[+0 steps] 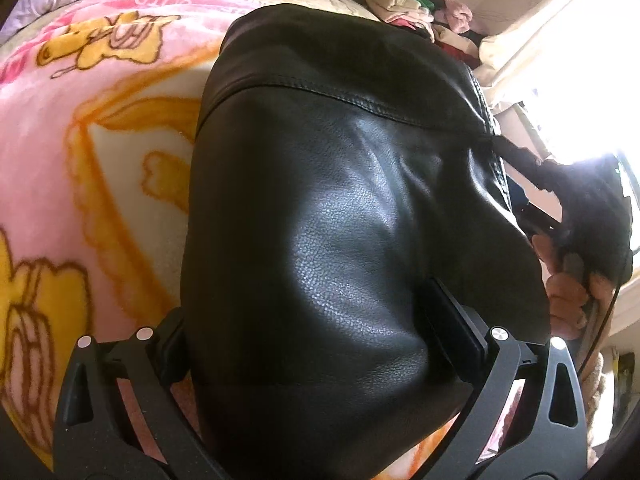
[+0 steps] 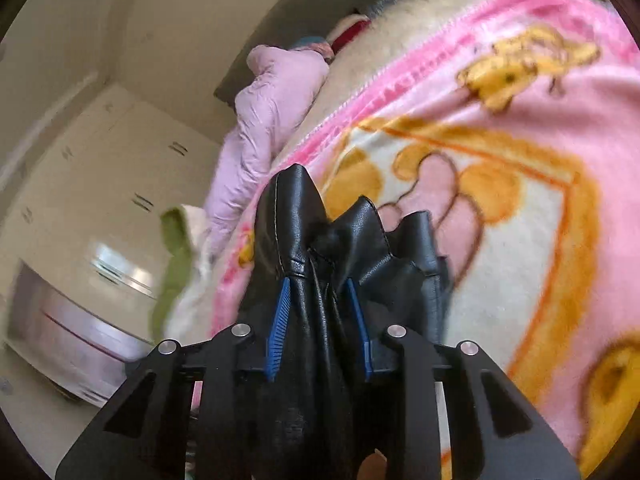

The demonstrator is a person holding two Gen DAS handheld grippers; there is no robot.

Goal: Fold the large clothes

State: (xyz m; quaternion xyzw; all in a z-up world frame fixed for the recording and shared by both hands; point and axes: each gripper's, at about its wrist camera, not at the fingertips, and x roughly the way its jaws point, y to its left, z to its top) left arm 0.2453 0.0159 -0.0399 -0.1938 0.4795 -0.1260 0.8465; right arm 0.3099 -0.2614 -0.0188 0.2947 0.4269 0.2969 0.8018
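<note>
Nearest the left wrist camera, the left tool [image 1: 312, 320] stands with its two black fingers wide apart, a broad fold of the black leather garment [image 1: 340, 208] lying between them. The right finger [image 1: 452, 316] touches the leather; the left one sits at the garment's edge — whether the pads actually press it cannot be told. The garment bulges upward from the tool, a stitched seam running across its upper part, and lies over the pink cartoon blanket [image 1: 80, 128] on the bed.

At the right wrist camera, the right tool [image 2: 320, 304] is clenched on a bunched edge of the same leather garment [image 2: 320, 232]; its blue-ribbed pads [image 2: 280, 320] press the gathered material from both sides, and folded peaks of leather stick out past the fingertips. Beyond them spreads the pink blanket [image 2: 500, 160] with its yellow bear print.

Farther off, a pale pink puffy jacket [image 2: 264, 120] lies at the blanket's edge, near a green cloth [image 2: 176, 248]. Behind these stand white cupboards [image 2: 100, 168]. In the left view — far side of the bed — a pile of clothes [image 1: 416, 8] sits near a bright window [image 1: 580, 80].
</note>
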